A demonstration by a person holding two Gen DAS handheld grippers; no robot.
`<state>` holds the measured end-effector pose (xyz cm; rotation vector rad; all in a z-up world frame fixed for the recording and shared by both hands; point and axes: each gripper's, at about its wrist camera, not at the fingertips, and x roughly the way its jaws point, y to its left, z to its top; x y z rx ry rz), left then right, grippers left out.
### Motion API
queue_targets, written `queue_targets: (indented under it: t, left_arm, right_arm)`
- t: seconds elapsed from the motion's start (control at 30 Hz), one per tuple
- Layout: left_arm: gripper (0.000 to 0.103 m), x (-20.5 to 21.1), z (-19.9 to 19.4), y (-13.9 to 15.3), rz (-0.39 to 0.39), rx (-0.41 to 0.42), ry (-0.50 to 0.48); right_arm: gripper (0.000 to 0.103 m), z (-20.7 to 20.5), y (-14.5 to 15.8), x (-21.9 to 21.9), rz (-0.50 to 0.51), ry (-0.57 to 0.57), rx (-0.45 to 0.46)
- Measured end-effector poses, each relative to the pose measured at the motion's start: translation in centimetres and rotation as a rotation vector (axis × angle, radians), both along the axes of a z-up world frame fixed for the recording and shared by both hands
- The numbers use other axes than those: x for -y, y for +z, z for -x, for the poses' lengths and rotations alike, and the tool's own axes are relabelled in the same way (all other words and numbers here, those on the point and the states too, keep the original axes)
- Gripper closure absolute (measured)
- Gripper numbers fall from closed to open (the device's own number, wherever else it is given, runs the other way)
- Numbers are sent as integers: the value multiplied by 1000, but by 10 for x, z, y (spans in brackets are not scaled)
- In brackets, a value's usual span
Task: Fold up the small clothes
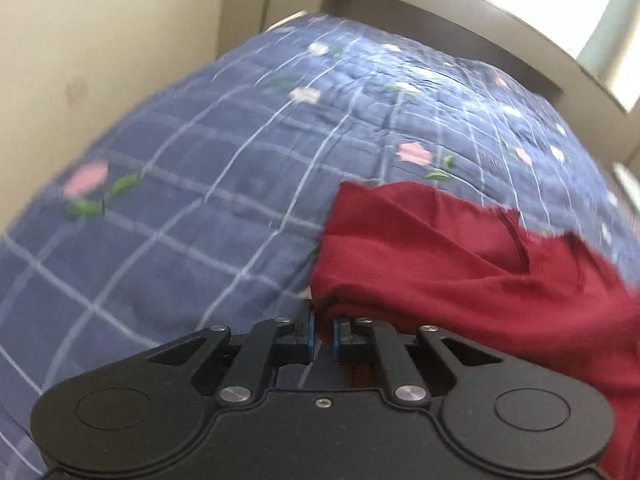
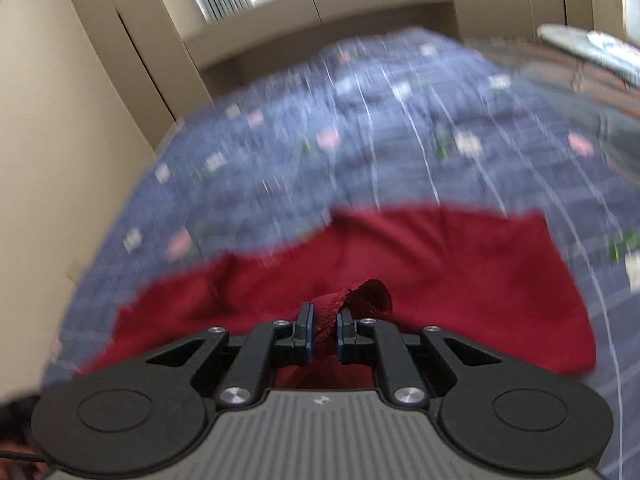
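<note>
A dark red garment (image 1: pixel 460 264) is seen lying on a blue quilt (image 1: pixel 192 200) that is marked with a pale grid and scattered pink and white flowers with green leaves. In the left wrist view the cloth is spread from the middle of the picture toward the right edge, with a ragged upper border and a rolled lower left corner; that corner is pinched by the left gripper (image 1: pixel 323 338), whose blue-padded jaws are drawn close together with a thin fold of red fabric caught between them. In the right wrist view the same garment (image 2: pixel 460 264) is shown stretched broadly across the quilt (image 2: pixel 360 140), and a bunched, upright tuft of its edge is clamped in the right gripper (image 2: pixel 325 334), whose jaws are likewise nearly closed on the cloth. The fabric around that tuft is lifted slightly above the rest of the piece. Both views are smeared, the right one more strongly, so that fine detail of the weave and hems cannot be made out. Cream walls and panelled cabinet doors (image 2: pixel 132 52) are seen beyond the bed, and a bright window (image 1: pixel 616 20) is visible at the upper right of the left view
</note>
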<state>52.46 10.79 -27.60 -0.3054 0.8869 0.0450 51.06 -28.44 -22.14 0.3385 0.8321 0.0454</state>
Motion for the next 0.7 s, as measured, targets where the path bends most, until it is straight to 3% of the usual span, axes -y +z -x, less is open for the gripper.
queue_targets:
  t: [0.23,0.33,0.4,0.47,0.6,0.7]
  left_arm:
    - [93,0,4,-3,0,2,-41]
    - [84,1,7,-1,-16,-2,-55]
    - [77,-1,12,0,-30,-15,-56]
    - [67,-4,18,0,-41,-41,-58]
    - [45,-14,34,4,-32,-52,-45]
    - [29,-24,40,14,15,-14,3]
  right_arm:
    - [89,29,-30,2,16,4,-95]
    - [84,34,-30,3,25,10,-111]
    - [74,34,-28,6,13,3,-106]
    - [53,32,-24,11,-2,-13,-93]
    - [49,24,-21,19,-6,-27,-78]
    - [49,14,-26,21,-3,-35,-81]
